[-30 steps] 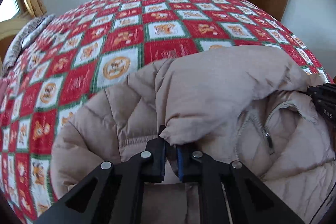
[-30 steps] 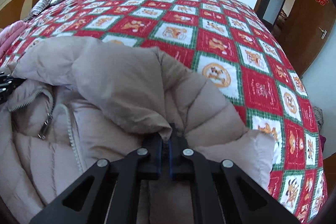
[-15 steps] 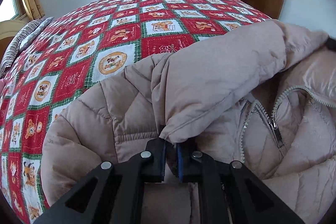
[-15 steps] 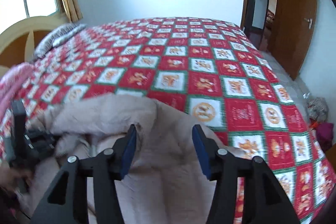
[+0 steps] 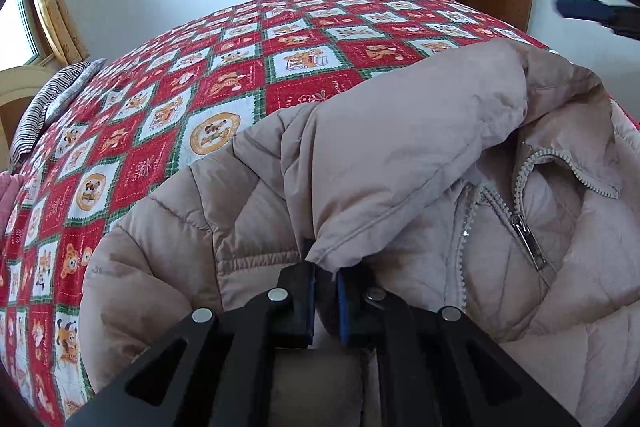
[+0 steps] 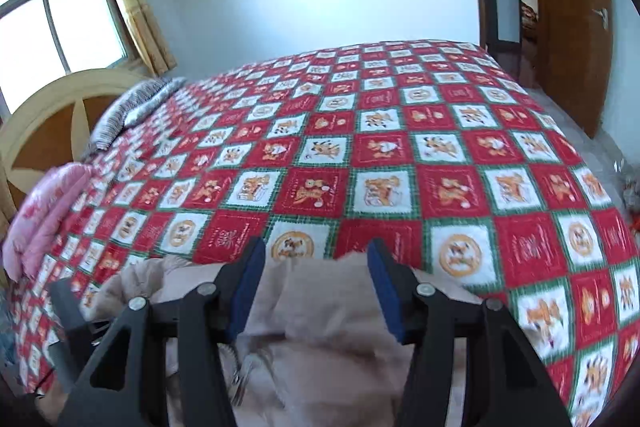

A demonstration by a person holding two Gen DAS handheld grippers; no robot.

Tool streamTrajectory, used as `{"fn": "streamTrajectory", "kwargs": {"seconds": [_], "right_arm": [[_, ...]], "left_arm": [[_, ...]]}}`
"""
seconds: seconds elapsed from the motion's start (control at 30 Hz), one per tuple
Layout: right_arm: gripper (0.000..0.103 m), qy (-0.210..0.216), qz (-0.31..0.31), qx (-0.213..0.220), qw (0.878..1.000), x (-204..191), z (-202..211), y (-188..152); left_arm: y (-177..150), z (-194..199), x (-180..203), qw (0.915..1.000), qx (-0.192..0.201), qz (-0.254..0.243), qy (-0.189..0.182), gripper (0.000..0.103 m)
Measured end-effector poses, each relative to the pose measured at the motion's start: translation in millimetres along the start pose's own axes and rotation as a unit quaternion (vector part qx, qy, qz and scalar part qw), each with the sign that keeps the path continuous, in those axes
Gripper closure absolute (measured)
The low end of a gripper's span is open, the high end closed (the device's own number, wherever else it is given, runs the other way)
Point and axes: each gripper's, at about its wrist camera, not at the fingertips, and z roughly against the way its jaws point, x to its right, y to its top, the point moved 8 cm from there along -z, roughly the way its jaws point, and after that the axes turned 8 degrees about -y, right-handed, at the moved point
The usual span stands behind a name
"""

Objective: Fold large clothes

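Jacket [image 5: 360, 163] sleeve [image 5: 400, 147] lies folded crosswise, cuff toward the camera.

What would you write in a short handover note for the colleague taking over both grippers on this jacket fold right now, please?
Left gripper: shut on the cuff of the beige puffer jacket's sleeve, which lies folded across the chest.
Right gripper: open, nothing pinched, above the jacket.
Jacket sits at the near edge of the red patchwork bedspread, zipper partly open at the collar.
Done: one sleeve is folded across the front.
Left: set that cuff down and release it, then probably fold in the other side and double the body over.
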Motion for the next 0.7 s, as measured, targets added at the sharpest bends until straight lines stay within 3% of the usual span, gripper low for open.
{"fn": "streamTrajectory", "kwargs": {"seconds": [0.13, 0.27, 0.3, 0.37, 0.4, 0.57, 0.63, 0.7], "right_arm": [[0.05, -0.037, 0.066, -0.086, 0.993, -14, -53, -34], [0.052, -0.04, 0.081, -0.091, 0.992, -4, -58, -71], [0.052, -0.037, 0.074, -0.088, 0.993, -1, -58, -74], [0.052, -0.029, 0.056, -0.087, 0.994, 5, -59, -80], [0.052, -0.029, 0.053, -0.087, 0.994, 5, -59, -80], [0.052, -0.036, 0.07, -0.067, 0.995, 0, -59, -88], [0.052, -0.029, 0.064, -0.056, 0.996, 1, -60, -91], [0.052, -0.022, 0.056, -0.051, 0.997, 2, -59, -92]], "left_arm": [[5, 23, -5, 0.9993, 0.032, 0.017, -0.008, 0.095], [29, 77, 1, 0.9918, 0.106, 0.046, -0.056, 0.092], [39, 88, 3, 0.9886, 0.126, 0.051, -0.064, 0.084], [60, 100, 4, 0.9833, 0.158, 0.067, -0.06, 0.056], [71, 101, 4, 0.9816, 0.167, 0.076, -0.053, 0.035], [114, 114, 11, 0.9672, 0.219, 0.107, -0.072, 0.032], [121, 98, 18, 0.9765, 0.198, 0.079, -0.031, 0.031], [118, 60, 25, 0.9892, 0.139, 0.047, 0.003, 0.031]]}}
